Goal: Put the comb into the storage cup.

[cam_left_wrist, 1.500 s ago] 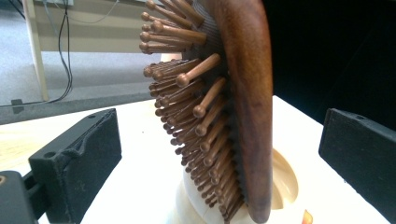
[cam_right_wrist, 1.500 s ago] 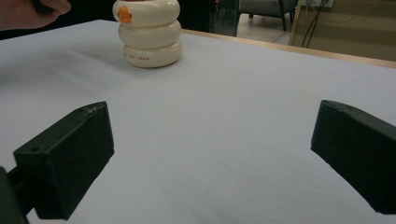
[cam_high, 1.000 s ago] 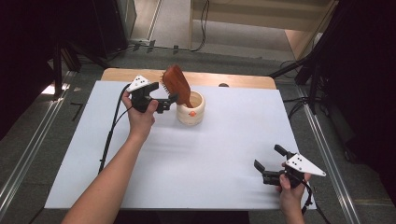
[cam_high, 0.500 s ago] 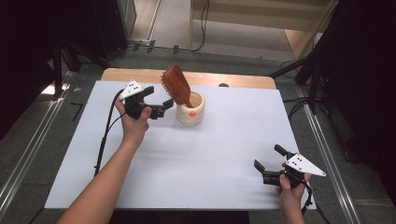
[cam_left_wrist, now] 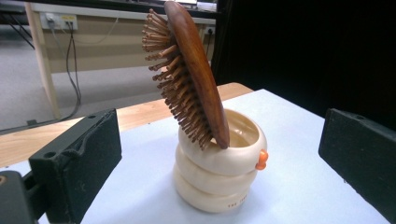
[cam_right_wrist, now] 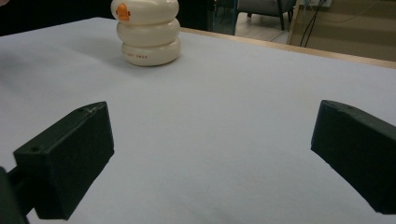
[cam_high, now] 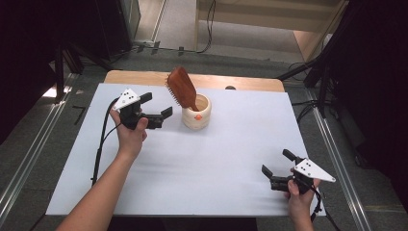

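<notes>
A brown wooden hairbrush [cam_high: 181,88] stands handle-down in a cream ribbed cup [cam_high: 196,113] with an orange beak mark, leaning left; the brush [cam_left_wrist: 189,70] and cup [cam_left_wrist: 218,175] fill the middle of the left gripper view. My left gripper [cam_high: 157,109] is open just left of the cup, apart from it, nothing between its jaws. Open and empty, my right gripper [cam_high: 278,162] rests near the mat's front right corner. The cup [cam_right_wrist: 147,32] appears far off in the right gripper view.
A pale blue mat [cam_high: 226,159] covers the wooden table [cam_high: 144,77], whose far edge shows bare. Metal floor rails [cam_high: 29,159] run along both sides. Cables trail on the floor behind the table.
My left gripper has drawn back leftward from the hairbrush and cup, staying open. The brush stays leaning in the cup. The right gripper has not moved.
</notes>
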{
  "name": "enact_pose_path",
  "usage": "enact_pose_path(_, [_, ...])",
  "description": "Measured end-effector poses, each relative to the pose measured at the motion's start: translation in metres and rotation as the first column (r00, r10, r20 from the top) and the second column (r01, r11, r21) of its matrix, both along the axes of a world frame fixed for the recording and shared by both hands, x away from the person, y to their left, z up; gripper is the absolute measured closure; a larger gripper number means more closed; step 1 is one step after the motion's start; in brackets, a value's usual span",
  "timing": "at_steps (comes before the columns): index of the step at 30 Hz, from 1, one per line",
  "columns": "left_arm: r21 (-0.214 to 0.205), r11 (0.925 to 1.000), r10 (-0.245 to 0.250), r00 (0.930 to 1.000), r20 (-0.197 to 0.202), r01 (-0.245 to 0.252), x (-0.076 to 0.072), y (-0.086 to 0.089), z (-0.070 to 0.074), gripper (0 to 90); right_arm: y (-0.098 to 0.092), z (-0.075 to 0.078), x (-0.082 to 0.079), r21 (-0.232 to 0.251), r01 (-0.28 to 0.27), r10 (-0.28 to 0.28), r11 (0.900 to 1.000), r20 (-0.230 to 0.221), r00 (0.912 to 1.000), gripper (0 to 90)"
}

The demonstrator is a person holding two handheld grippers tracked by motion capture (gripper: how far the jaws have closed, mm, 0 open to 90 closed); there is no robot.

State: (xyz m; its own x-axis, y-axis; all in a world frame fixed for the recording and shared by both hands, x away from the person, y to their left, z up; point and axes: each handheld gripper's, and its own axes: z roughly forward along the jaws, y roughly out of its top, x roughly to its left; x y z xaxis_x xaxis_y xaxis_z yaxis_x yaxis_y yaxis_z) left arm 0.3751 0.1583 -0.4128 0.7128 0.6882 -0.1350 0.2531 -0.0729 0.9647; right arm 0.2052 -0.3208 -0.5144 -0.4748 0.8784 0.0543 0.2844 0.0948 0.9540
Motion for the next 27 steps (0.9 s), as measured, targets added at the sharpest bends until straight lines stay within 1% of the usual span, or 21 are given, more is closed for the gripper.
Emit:
enact_pose_path(3, [0.002,1.0,0.001,1.0,0.008,-0.001,-0.005,0.004,0.001,0.0,0.0,0.0,0.0,-0.002,0.001,-0.001,1.0,-0.003,1.0,0.0])
enact_pose_path(8, [-0.016,0.9998,0.007,0.9998,0.019,-0.007,-0.014,0.012,0.002,0.0,0.0,0.0,0.0,-0.004,0.0,0.0,1.0,-0.004,1.0,0.0])
enact_pose_path(9, [-0.019,0.9998,0.005,0.9998,0.02,-0.004,-0.016,0.014,0.002,0.0,0.001,0.0,0.0,-0.003,0.0,0.0,1.0,-0.003,1.0,0.0])
enact_pose_path(11, [-0.013,0.9998,0.015,0.9995,0.026,-0.014,-0.02,0.017,0.0,0.1,0.001,0.0,0.0,-0.01,-0.006,0.006,0.9999,-0.004,1.0,0.0])
enact_pose_path(13, [-0.018,0.9997,0.015,0.9996,0.024,-0.014,-0.024,0.021,-0.002,0.1,0.001,0.0,0.0,-0.017,-0.007,0.007,0.9998,0.0,1.0,0.0])
enact_pose_path(15, [-0.023,0.9996,0.019,0.9993,0.03,-0.019,-0.028,0.025,-0.003,0.0,0.002,0.0,0.0,-0.017,-0.007,0.007,0.9998,0.0,1.0,0.0])
enact_pose_path(18, [-0.008,0.9997,0.024,0.9987,0.045,-0.024,-0.033,0.03,-0.002,0.0,0.001,0.0,0.0,-0.013,-0.003,0.003,0.9999,0.0,1.0,0.0])
enact_pose_path(20, [-0.006,0.9996,0.028,0.9983,0.051,-0.028,-0.037,0.034,-0.002,0.1,0.001,0.0,0.0,-0.013,-0.003,0.003,0.9999,0.0,1.0,0.0])
enact_pose_path(22, [-0.013,0.9994,0.033,0.998,0.054,-0.033,-0.039,0.038,-0.002,0.0,0.001,0.0,0.0,-0.015,-0.003,0.003,0.9999,0.0,1.0,0.0])
enact_pose_path(23, [-0.006,0.9993,0.038,0.9974,0.061,-0.038,-0.041,0.039,-0.001,0.0,0.001,0.0,0.0,-0.016,-0.004,0.004,0.9999,0.0,1.0,0.0])
enact_pose_path(27, [-0.005,0.999,0.046,0.9963,0.072,-0.045,-0.048,0.046,0.0,0.0,0.001,0.0,0.0,-0.017,-0.002,0.002,0.9999,0.001,1.0,0.0])
